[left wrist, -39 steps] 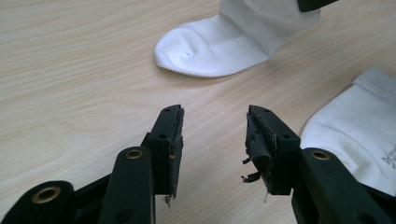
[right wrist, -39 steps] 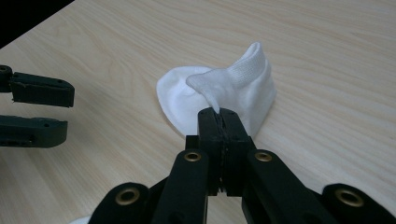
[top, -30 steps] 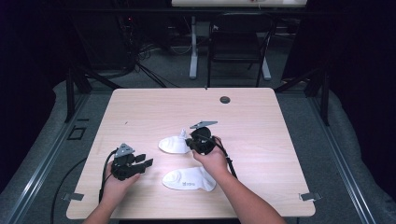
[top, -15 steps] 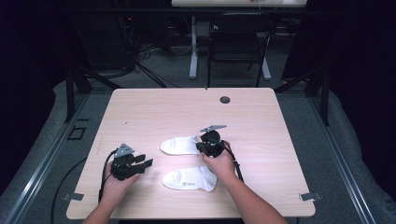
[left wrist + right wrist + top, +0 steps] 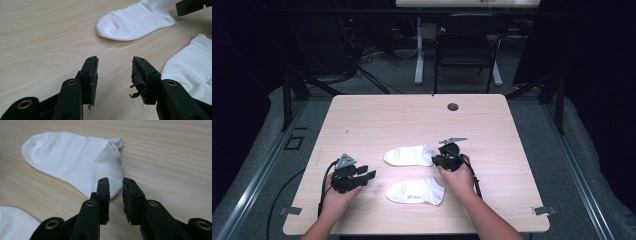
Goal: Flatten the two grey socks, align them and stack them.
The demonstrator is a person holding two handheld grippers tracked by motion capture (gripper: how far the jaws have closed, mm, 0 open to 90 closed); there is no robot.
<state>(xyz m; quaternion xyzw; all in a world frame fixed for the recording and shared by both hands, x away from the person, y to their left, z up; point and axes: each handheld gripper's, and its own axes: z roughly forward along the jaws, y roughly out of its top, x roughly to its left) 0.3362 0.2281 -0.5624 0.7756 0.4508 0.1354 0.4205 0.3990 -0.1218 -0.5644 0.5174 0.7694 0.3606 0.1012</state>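
far sock: soft, light, limp, will fold and drag if pinched, so I'd take it at the cuff end | lies flat mid-table, cuff just ahead of the right gripper | right fingers have just been opening, nothing between them | left gripper fingers apart, empty, beside near sock
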